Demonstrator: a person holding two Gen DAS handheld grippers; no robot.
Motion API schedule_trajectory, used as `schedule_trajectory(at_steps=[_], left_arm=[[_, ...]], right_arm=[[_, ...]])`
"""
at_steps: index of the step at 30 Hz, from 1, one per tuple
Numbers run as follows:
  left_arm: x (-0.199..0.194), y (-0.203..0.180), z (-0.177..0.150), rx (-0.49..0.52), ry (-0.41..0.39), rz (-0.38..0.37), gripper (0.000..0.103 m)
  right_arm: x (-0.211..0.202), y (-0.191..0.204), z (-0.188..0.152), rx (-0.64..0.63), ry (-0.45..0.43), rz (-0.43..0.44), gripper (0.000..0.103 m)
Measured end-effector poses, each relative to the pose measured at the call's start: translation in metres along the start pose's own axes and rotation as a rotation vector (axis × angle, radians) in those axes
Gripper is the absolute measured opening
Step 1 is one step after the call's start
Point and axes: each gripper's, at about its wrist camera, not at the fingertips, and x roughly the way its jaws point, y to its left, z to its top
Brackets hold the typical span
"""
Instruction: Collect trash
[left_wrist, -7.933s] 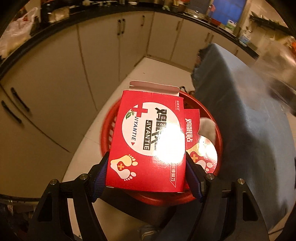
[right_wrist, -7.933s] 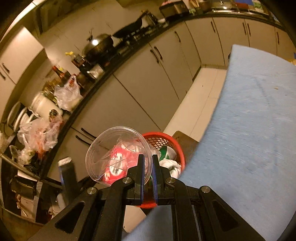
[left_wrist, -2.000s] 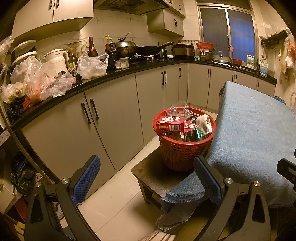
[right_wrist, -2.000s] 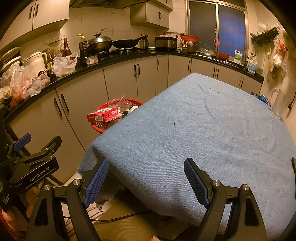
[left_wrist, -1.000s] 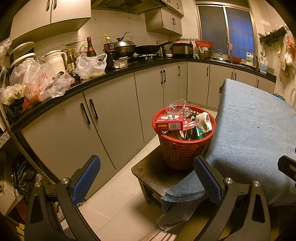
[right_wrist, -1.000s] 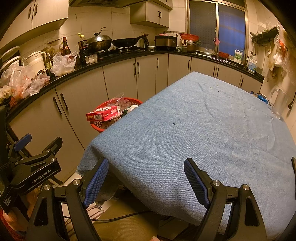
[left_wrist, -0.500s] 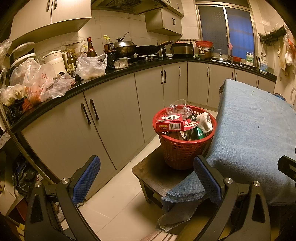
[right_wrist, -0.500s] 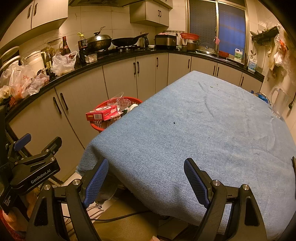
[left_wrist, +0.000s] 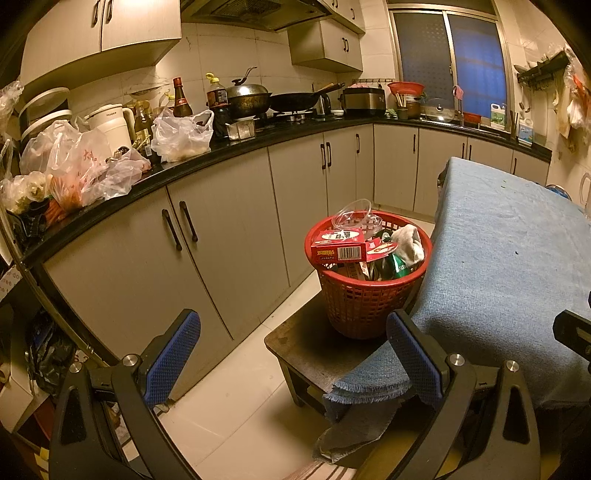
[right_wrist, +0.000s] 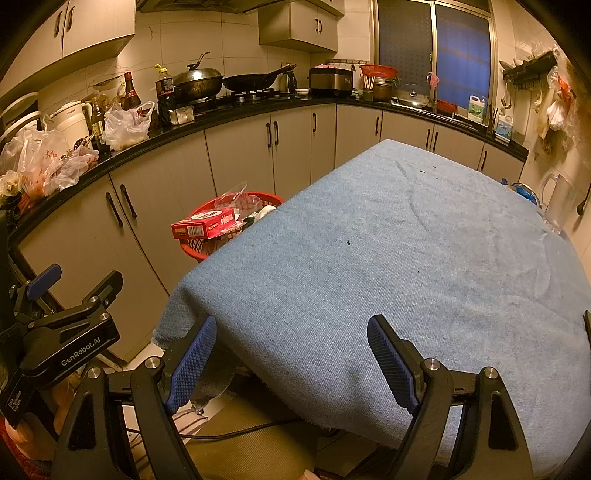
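Note:
A red mesh trash basket (left_wrist: 364, 300) stands on a low dark stool (left_wrist: 314, 350) beside the table. It holds a red box (left_wrist: 338, 250), a clear plastic cup (left_wrist: 354, 216), a white crumpled piece (left_wrist: 408, 240) and other trash. The basket also shows in the right wrist view (right_wrist: 199, 247), with the red box (right_wrist: 205, 226) on top. My left gripper (left_wrist: 293, 354) is open and empty, well back from the basket. My right gripper (right_wrist: 291, 354) is open and empty at the table's near edge. The left gripper's body shows in the right wrist view (right_wrist: 62, 336).
A table under a blue cloth (right_wrist: 388, 258) fills the right side; a few small crumbs lie on it. Grey cabinets (left_wrist: 229, 236) run along the left under a black counter (left_wrist: 147, 181) crowded with plastic bags, bottles and pans. A clear jug (right_wrist: 557, 203) stands at the table's far right.
Since 7.9 s ago both grippers let go of the red box and the clear cup, which now lie in the basket, and pulled back. Over the last second nothing has visibly moved.

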Motion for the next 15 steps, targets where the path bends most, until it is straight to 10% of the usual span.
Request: schedule_trajectory(at_steps=[15], left_arm=[[-0.0028,0.0006,0.0043,0.064,-0.038,0.009,0.100]], right_arm=[[-0.0016,-0.0031,-0.0017,0.010,0.002,0.004,0.087]])
